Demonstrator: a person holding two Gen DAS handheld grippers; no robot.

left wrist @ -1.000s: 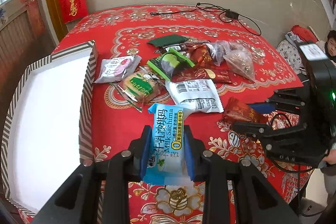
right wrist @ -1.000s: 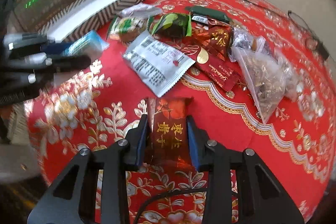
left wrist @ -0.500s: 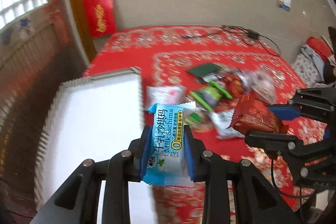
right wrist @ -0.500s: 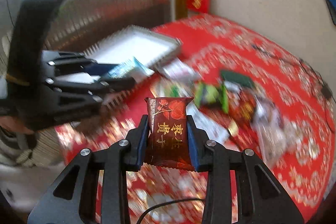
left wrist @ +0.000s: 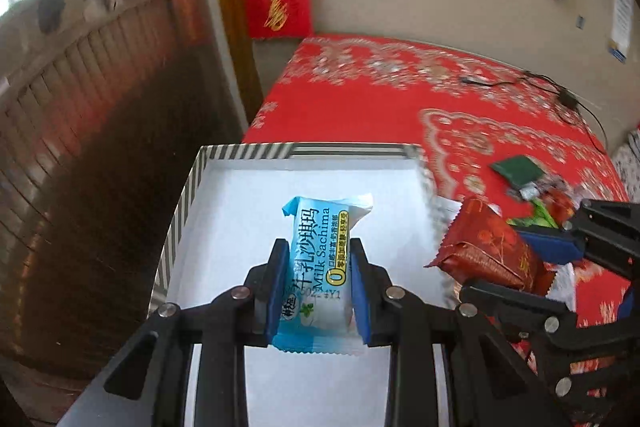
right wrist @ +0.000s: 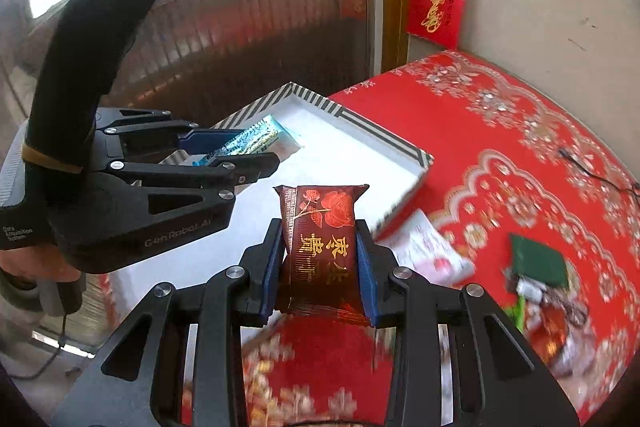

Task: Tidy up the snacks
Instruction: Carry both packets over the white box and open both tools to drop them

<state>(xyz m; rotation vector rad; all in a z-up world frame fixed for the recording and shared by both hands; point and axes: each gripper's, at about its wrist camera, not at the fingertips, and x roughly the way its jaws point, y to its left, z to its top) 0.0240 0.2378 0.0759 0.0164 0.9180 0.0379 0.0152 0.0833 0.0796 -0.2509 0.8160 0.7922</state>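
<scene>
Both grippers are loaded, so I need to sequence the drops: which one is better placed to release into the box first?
Left. The left gripper holds the blue snack over the box; the right gripper with the red snack sits nearer the box's edge.

A light-blue plastic Milk Sachima snack packet (left wrist: 318, 273) is pinched upright, lifted above the white floor of a shallow rectangular box with a black-and-white striped rim (left wrist: 180, 215). Just beside it, near the box's right edge, a dark-red foil snack packet printed with a rose (right wrist: 322, 247) is also held aloft, upright.
</scene>
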